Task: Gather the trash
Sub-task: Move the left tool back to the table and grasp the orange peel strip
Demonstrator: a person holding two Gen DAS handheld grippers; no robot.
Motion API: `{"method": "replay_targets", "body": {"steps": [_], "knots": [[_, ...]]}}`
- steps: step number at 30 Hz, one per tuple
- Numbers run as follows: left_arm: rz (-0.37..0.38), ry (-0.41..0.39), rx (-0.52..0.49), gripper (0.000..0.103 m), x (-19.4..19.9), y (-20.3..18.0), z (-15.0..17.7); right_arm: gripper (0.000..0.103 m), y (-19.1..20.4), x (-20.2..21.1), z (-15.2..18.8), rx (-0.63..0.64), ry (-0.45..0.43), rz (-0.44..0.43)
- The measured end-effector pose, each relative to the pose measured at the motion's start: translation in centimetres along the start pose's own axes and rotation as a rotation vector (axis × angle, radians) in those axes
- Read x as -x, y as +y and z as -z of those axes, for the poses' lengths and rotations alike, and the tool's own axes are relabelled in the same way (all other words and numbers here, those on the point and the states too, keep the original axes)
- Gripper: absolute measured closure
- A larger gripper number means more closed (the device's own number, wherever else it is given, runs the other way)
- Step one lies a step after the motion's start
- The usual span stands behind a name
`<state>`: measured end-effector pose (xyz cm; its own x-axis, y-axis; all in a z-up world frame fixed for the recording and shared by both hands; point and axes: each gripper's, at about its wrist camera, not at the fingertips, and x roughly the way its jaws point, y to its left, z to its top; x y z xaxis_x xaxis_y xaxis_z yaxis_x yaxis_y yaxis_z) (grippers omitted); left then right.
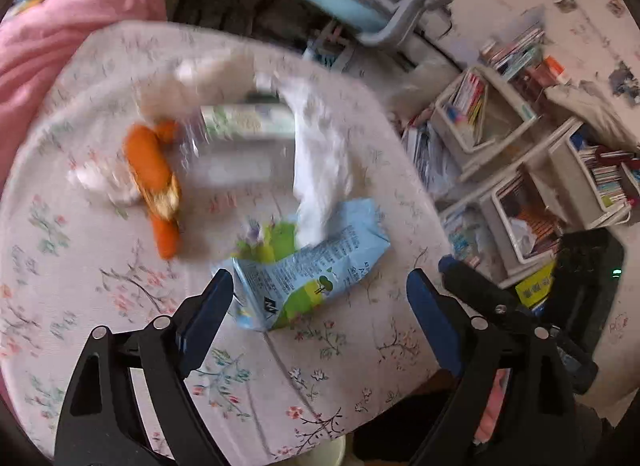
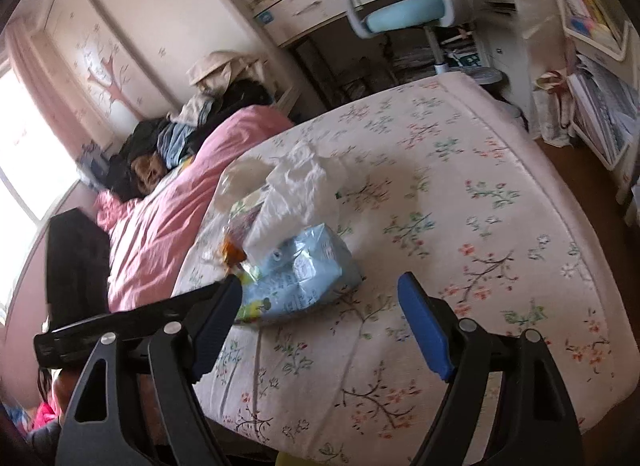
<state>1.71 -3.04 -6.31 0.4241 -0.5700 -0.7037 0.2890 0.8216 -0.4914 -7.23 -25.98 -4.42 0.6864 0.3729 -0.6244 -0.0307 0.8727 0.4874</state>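
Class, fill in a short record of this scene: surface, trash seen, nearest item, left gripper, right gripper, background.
surface: floral bedspread
trash seen: blue-green packet, white plastic bag, orange wrapper, crumpled tissue
nearest item: the blue-green packet, lying just ahead of both grippers
left gripper: open, nothing held, one finger close beside the packet
right gripper: open, nothing held
background: pink blanket, blue chair, book bins
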Motion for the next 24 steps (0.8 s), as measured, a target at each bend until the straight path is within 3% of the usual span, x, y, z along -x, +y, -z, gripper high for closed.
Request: {"method": "replay_targets", "body": {"steps": [2,5,6,7,10,15,20,24], "knots": [[-0.089,-0.063,0.022,0.018,1.6,0.8,-0.6,0.025,-0.2,0.2,0.0,-0.014,-0.001,-0.009],[-0.338,-0.129,0.050,0.018,2.7,2.8,-1.5,0.024,-0.1,-0.1,0.1,-0.014,0.017,-0.024],[-0.391,-0.122,0.058,0.020,2.4,3.4,-1.7,0.024,0.0,-0.3,0.2,-0.014,0.028,-0.032],[-0.435,-0.108,0.069,0.029,2.0,4.1,-1.9,0.024,-0.1,-0.4,0.2,-0.015,0.033,-0.037],[-0.449,-0.067,0.088,0.043,0.5,5.3,-2.6,0.024,0.0,-0.7,0.3,-0.017,0.046,-0.055],[-0.482,-0.079,0.023,0.045,-1.3,4.4,-4.5,0.023,0.1,-0.8,0.1,-0.025,0.045,-0.068],[-0.480,-0.043,0.011,0.068,-2.5,4.8,-5.6,0.022,-0.1,-1.1,0.0,-0.036,0.053,-0.075],[-0.491,-0.009,-0.042,0.070,-4.5,4.1,-6.1,0.022,-0.1,-1.4,-0.2,-0.042,0.057,-0.082]]}}
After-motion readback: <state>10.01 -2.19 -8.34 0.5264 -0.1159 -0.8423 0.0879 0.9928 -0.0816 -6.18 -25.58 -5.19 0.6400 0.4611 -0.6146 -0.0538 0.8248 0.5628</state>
